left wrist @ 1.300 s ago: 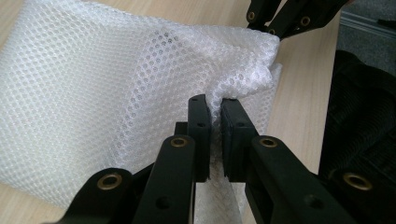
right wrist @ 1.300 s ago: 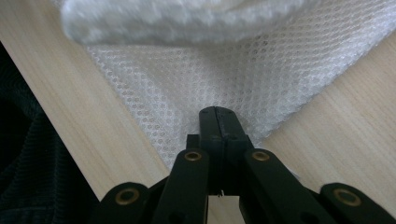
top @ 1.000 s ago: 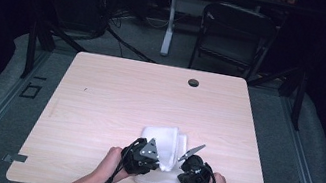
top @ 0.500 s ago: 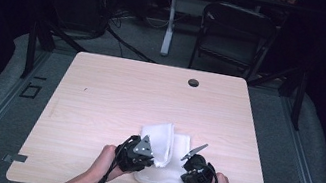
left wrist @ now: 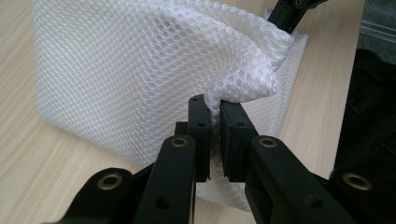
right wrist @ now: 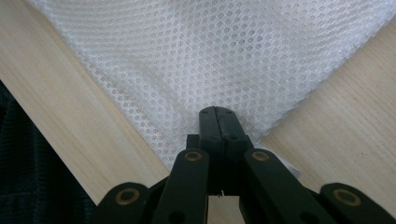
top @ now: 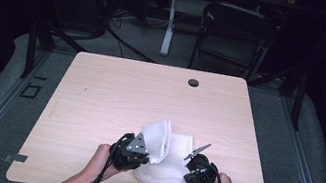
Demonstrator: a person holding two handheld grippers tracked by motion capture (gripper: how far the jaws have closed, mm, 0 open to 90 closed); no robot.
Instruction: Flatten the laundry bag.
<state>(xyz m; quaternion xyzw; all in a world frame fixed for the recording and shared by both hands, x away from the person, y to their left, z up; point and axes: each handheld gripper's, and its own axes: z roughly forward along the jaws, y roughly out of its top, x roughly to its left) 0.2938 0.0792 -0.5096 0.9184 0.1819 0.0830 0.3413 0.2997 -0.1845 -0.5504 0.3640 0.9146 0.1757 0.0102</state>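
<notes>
High view: mesh cloth's (top: 162, 142) left fold now higher than before, in left gripper (top: 140, 152)

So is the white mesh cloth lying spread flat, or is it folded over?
Partly folded: the left gripper pinches one edge of the mesh cloth and lifts it over the rest, which lies flat on the table.

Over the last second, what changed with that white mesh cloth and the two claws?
The left claw, clamped on a fold of the white mesh cloth, carried that fold up and over toward the right, so the raised flap now stands taller. The right claw stayed put, pinching the cloth's near corner on the table.
</notes>
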